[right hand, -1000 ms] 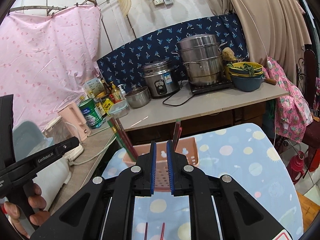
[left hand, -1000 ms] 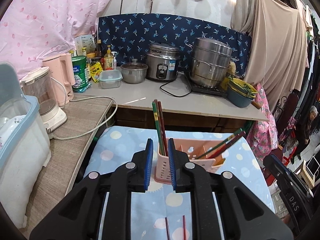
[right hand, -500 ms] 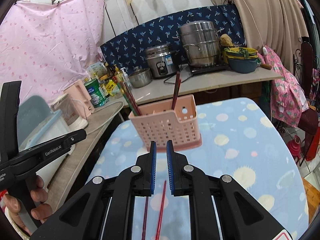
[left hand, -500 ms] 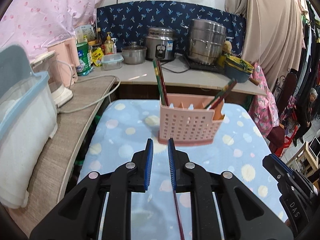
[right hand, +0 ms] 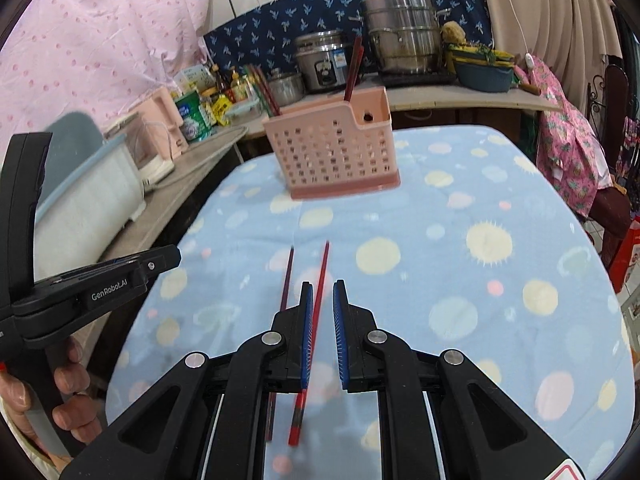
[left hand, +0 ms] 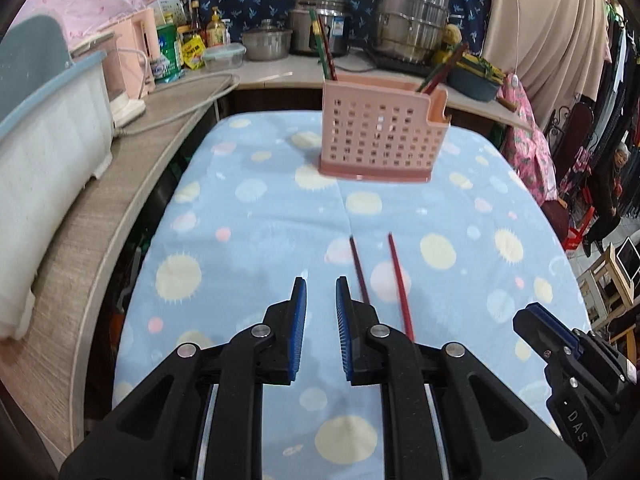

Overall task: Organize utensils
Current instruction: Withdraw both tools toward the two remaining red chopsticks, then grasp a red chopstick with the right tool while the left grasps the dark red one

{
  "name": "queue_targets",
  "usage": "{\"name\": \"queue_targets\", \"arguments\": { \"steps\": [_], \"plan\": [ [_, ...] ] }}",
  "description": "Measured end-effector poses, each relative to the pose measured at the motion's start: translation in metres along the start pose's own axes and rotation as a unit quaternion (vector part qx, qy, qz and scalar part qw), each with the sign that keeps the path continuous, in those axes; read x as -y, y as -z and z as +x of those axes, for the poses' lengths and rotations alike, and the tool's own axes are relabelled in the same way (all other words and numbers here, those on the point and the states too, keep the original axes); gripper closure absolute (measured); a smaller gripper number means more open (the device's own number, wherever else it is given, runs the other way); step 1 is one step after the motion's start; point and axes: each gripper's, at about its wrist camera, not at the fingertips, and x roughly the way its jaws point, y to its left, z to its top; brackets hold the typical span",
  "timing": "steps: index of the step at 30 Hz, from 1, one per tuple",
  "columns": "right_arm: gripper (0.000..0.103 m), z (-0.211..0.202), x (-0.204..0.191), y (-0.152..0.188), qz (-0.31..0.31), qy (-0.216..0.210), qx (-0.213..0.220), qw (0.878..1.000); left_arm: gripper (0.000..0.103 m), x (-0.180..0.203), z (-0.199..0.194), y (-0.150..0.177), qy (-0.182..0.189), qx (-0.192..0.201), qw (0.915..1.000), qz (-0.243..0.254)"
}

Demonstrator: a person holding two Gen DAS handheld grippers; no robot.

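Note:
A pink slotted utensil basket [left hand: 380,136] stands on the far part of the blue spotted cloth [left hand: 248,216], with chopsticks upright in its left and right ends. Two loose chopsticks lie side by side on the cloth, one dark [left hand: 359,268] and one red [left hand: 400,284]. My left gripper [left hand: 321,284] hovers just left of them, its jaws nearly together and empty. In the right wrist view, my right gripper [right hand: 323,286] hangs above the red chopstick [right hand: 320,280], shut and holding nothing, with the dark chopstick [right hand: 286,280] to its left and the basket [right hand: 336,152] beyond.
A wooden counter [left hand: 80,216] along the left carries a white and blue tub [left hand: 44,128] and a pink kettle [left hand: 132,48]. Pots, a rice cooker [left hand: 316,20] and bottles fill the back counter. A person's hand [right hand: 68,392] holds the left gripper's handle. Another person stands far right [left hand: 612,196].
Both grippers have come down and drawn back from the basket. The two loose chopsticks on the cloth now show ahead of the fingertips. The jaws have kept the same narrow gap.

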Motion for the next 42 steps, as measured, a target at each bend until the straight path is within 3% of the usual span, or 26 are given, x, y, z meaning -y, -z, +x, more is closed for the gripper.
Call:
{"name": "queue_targets", "arguments": {
  "steps": [12, 17, 19, 37, 42],
  "plan": [
    [0.091, 0.013, -0.011, 0.067, -0.011, -0.009, -0.06, 0.998, 0.088, -0.004, 0.015, 0.052, 0.002, -0.047, 0.9989, -0.002],
    [0.091, 0.022, -0.017, 0.083, -0.014, -0.015, -0.078, 0.997, 0.075, -0.004, 0.018, 0.066, -0.001, -0.057, 0.9983, -0.001],
    [0.091, 0.025, -0.02, 0.087, -0.015, -0.017, -0.085, 0.996, 0.07, -0.004, 0.018, 0.069, -0.002, -0.06, 0.9982, -0.001],
    [0.093, 0.045, -0.022, 0.101, -0.025, -0.005, -0.105, 0.994, 0.068, -0.005, 0.025, 0.08, 0.001, -0.078, 0.997, -0.001],
    [0.096, 0.042, -0.013, 0.101, -0.015, 0.0, -0.102, 0.995, 0.061, 0.002, 0.026, 0.083, 0.006, -0.081, 0.9967, 0.005]
  ]
}}
